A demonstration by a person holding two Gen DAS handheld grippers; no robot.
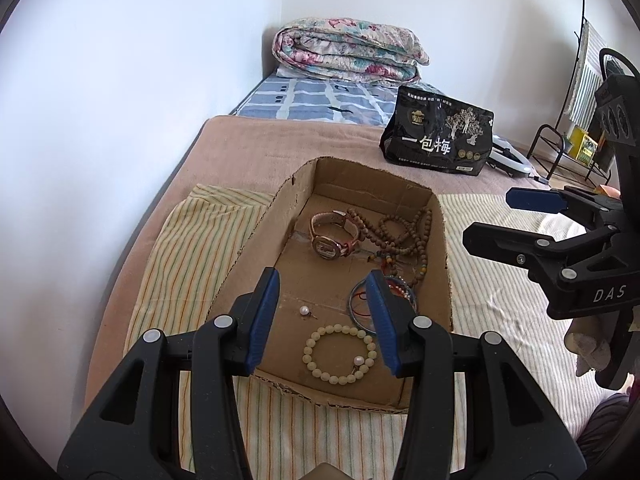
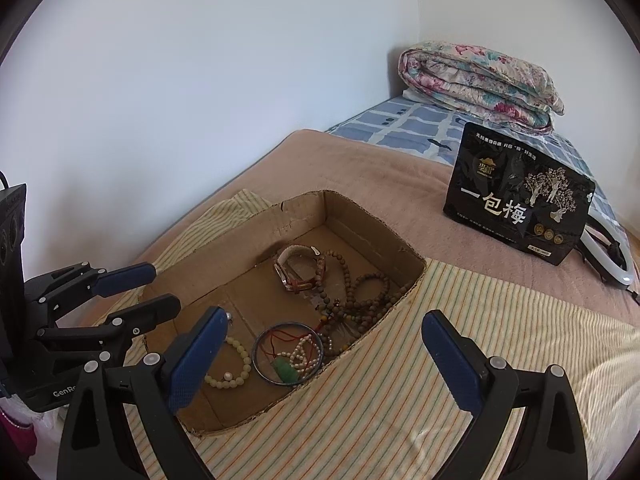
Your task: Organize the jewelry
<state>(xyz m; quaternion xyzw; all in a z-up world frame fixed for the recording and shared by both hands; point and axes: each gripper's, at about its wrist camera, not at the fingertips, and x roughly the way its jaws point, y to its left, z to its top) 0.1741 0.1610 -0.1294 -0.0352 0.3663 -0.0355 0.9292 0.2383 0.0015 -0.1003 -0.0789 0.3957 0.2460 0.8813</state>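
Left tongs [image 1: 326, 320] spread, empty, right over box [image 1: 256, 236]; pale bead bracelet [image 1: 340, 354] lies flat just below/ahead btwn tips, prob. nearest pick. Right tongs [image 2: 324, 354] also spread, empty, off box's right edge, farther away.

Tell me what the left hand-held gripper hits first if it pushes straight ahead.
Probably the cardboard box floor near the loose pearl: the left hand-held gripper, open and empty, points down into it. The cream bead bracelet lies nearer; depth is unclear.
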